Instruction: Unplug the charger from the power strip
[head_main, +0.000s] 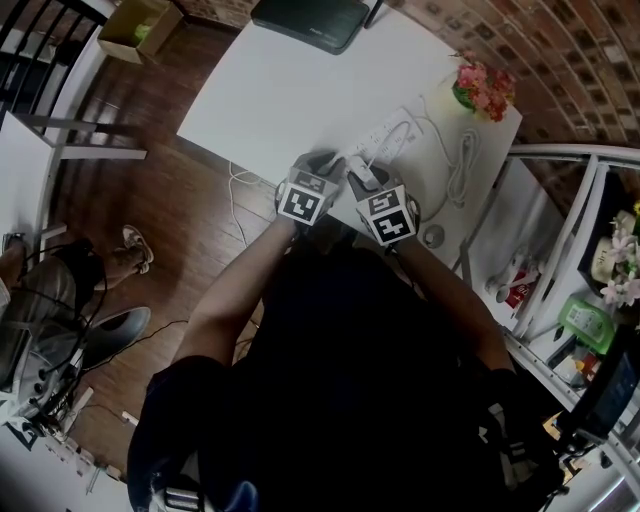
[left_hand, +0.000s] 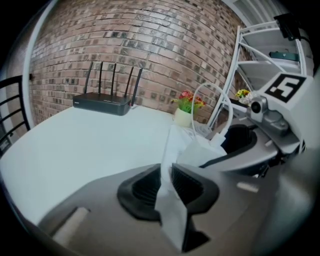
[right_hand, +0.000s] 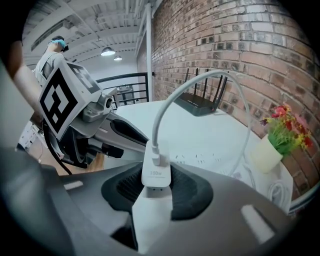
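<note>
A white power strip (head_main: 388, 133) lies near the front edge of the white table (head_main: 280, 90). My left gripper (left_hand: 167, 182) is shut on the strip's near end (left_hand: 170, 145), a thin white slab pinched between its black pads. The white charger block (right_hand: 156, 172) stands plugged into the strip (right_hand: 200, 157), and its white cable (right_hand: 165, 107) arches up and away to the right. My right gripper (right_hand: 156, 189) is shut on the charger, one pad pressing each side. In the head view the left gripper (head_main: 335, 165) and the right gripper (head_main: 362, 180) sit side by side over the strip.
A black router (head_main: 310, 20) sits at the table's far edge, and a flower pot (head_main: 480, 88) at the right corner. A coiled white cable (head_main: 462, 165) lies right of the strip. A white shelf rack (head_main: 580, 250) stands to the right. A cardboard box (head_main: 135, 25) is on the floor.
</note>
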